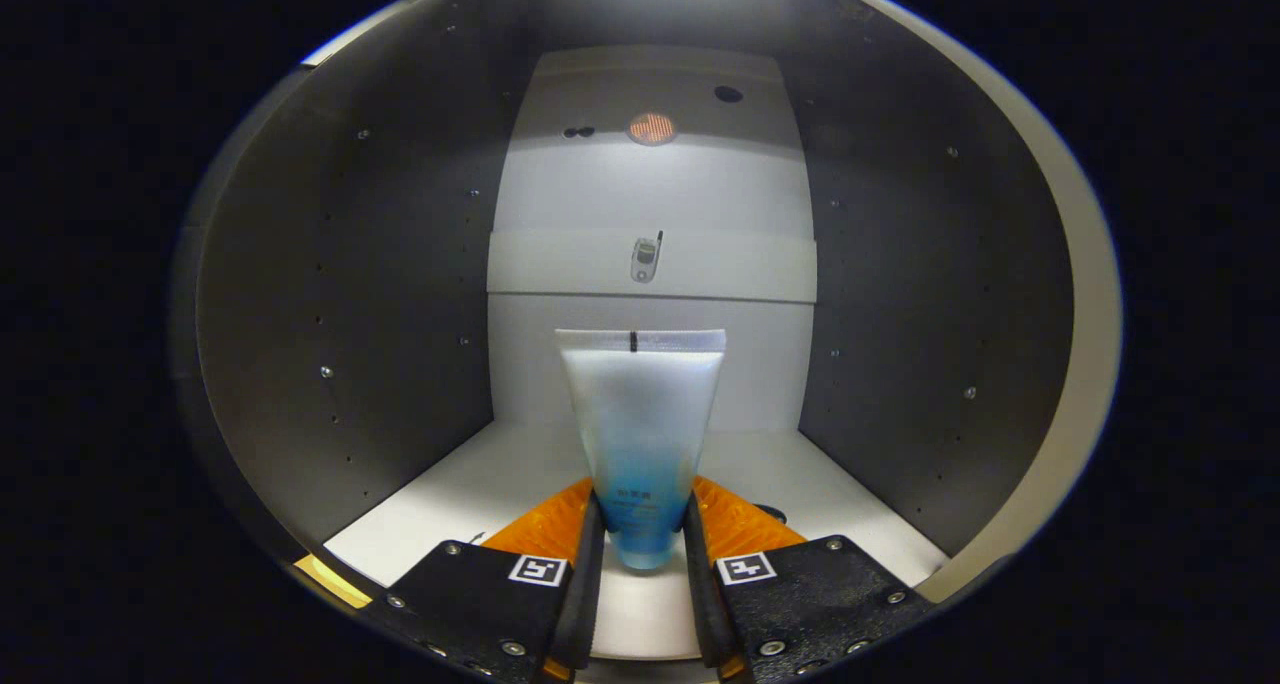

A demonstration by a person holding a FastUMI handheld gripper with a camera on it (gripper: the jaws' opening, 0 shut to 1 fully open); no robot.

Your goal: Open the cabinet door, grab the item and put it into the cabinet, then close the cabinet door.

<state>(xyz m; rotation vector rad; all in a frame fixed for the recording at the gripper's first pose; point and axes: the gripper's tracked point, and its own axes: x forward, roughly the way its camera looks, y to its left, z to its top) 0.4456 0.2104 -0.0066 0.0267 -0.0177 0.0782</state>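
1. The gripper (640, 554), low in the frame's centre, has its fingers closed tight on the frosted, blue-bottomed plastic tube (641, 434), held upright for placing.
2. Tube sits inside the open dark-walled cabinet (400, 294), above its white floor (480, 484).

The gripper (640, 554) points level into the cabinet (400, 294); its jaws are closed, both pressing the tube (640, 434) between them.
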